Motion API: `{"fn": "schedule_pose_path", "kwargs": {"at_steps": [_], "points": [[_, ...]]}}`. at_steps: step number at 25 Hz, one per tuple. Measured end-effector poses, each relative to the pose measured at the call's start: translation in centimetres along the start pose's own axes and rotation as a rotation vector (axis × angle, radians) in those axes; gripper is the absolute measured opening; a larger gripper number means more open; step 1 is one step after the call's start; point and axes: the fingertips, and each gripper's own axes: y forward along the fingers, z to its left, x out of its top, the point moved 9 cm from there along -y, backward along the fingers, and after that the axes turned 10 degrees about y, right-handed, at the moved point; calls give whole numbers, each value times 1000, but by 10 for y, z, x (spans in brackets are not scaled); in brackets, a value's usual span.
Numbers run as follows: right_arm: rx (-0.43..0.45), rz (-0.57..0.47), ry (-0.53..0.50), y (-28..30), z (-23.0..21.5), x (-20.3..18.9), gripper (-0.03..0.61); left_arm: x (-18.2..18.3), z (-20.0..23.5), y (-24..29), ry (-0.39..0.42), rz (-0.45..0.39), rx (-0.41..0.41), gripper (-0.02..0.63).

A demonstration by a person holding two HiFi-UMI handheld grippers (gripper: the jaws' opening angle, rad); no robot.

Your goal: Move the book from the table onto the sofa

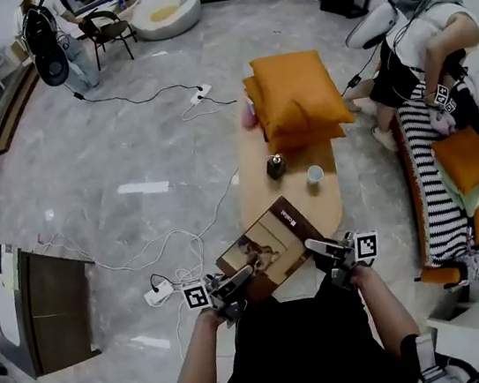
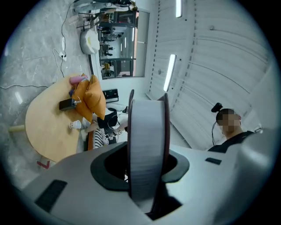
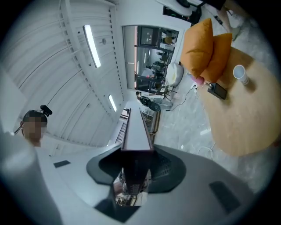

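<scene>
Grip: my left hand-held gripper (image 1: pixel 235 280) and right hand-held gripper (image 1: pixel 324 252) each clamp an opposite edge of the book (image 1: pixel 270 246); it spans between them, at the table's (image 1: pixel 309 207) near end
Risk: uneven pull or twist could slip or bend it; the sofa (image 1: pixel 437 201) lies well right of my right hand-held gripper
Cup: white cup (image 1: pixel 314 174) ahead of that hand-held gripper; contents unseen

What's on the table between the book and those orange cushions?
Head view: past the book, a small dark object and a white cup.
</scene>
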Motion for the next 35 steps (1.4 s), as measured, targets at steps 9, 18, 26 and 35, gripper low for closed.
{"fn": "schedule_pose_path", "kwargs": {"at_steps": [9, 18, 26, 35], "points": [[-10, -118, 15, -20, 30, -42, 149, 5, -36, 2, -53, 105, -26, 147], [1, -237, -6, -130, 41, -50, 149, -52, -55, 87, -43, 178, -43, 147], [-3, -406, -46, -265, 53, -61, 149, -131, -62, 188, -90, 294, -106, 147], [19, -636, -78, -380, 66, -100, 149, -191, -88, 287, -98, 496, -196, 147]]}}
